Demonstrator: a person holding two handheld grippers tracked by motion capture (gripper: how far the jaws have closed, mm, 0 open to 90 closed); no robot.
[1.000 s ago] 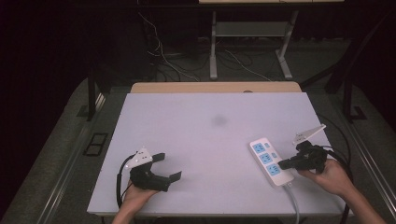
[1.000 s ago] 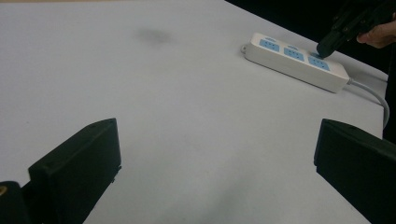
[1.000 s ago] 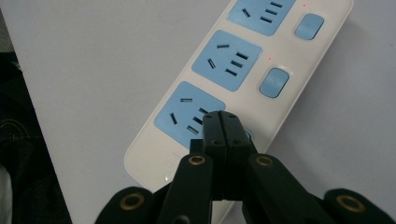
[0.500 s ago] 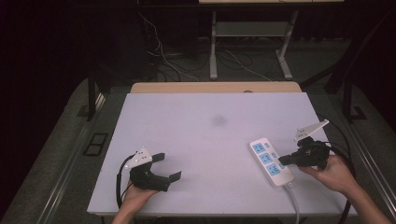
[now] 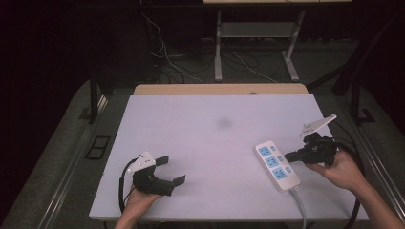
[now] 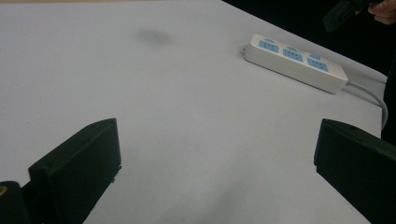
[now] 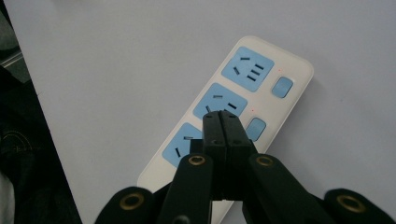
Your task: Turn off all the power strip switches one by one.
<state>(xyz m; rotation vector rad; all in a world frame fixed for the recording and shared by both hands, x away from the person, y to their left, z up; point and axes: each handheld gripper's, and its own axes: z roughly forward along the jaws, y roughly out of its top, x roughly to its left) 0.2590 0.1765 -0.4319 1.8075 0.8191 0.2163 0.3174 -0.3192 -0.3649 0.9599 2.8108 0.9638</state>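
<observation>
White power strip [image 5: 277, 165] lies on the table [image 5: 205, 143], right side, cord off the near edge. Right claw [image 5: 289, 157] pressed together, empty, tip over its switches; probably a button press, so line up on one and push straight. Left claw [image 5: 171, 171] spread wide, idle, well apart.

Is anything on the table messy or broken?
Nothing looks broken. The white power strip with blue sockets lies slanted, not square with the white table's edges, and a faint dark smudge marks the middle of the tabletop.
</observation>
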